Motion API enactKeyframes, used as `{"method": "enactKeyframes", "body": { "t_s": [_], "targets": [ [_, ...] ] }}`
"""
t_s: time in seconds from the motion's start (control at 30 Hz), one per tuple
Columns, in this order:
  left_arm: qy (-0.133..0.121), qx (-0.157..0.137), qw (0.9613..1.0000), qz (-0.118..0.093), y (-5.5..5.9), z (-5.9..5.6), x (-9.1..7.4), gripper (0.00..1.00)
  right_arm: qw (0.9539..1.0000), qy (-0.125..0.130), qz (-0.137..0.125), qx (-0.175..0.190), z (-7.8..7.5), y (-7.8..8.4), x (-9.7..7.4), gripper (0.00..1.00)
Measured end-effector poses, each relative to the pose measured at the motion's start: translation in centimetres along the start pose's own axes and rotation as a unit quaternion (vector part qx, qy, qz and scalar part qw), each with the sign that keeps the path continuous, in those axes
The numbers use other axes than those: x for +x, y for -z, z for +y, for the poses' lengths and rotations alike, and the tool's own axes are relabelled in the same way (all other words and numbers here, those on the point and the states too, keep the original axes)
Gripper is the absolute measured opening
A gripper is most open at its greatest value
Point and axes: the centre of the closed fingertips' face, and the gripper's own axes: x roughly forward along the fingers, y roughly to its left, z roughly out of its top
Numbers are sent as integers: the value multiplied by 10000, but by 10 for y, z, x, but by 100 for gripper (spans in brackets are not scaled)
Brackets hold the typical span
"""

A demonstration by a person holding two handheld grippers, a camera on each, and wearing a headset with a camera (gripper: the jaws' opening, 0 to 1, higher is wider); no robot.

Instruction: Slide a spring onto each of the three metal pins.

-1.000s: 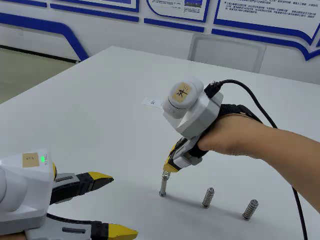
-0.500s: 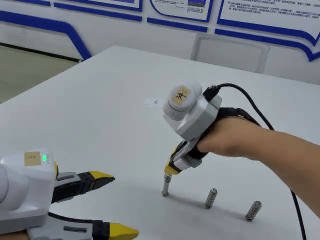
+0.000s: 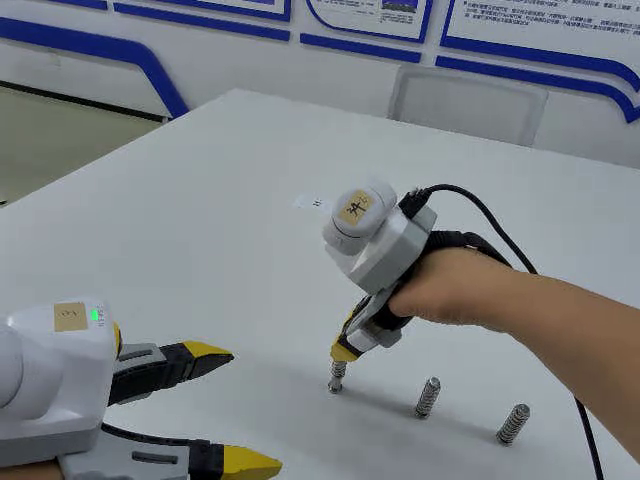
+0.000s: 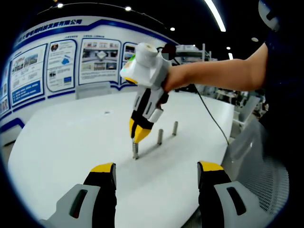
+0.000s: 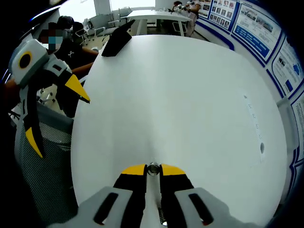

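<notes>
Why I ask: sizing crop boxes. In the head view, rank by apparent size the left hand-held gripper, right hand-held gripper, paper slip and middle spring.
1. Left hand-held gripper, nearest the camera, so inflated.
2. Right hand-held gripper.
3. Middle spring and paper slip: about alike, not ranked.

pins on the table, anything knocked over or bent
Nothing stands out. Two spring-covered pins stand upright, and the right gripper holds a spring on the third.

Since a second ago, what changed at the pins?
The right gripper, shut on the spring, has come lower, sliding it down the left pin. The middle pin, the right pin and the open left gripper stayed put.
</notes>
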Motion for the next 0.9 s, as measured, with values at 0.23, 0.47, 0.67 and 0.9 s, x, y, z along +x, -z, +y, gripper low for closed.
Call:
{"method": "enactKeyframes", "body": {
  "t_s": [0.23,0.47,0.67,0.9],
  "targets": [
    [-8,-23,10000,5,1,-1,0,71,9999,-11,39,125,1,7,12,12],
    [-7,-30,10000,8,2,-1,0,71,9998,-17,22,192,0,8,20,12],
    [6,-39,10000,29,3,-1,1,71,9998,-13,7,180,-1,11,22,12],
    [50,-17,10000,44,2,-3,5,71,9998,23,-28,177,-1,16,19,14]
  ]
}}
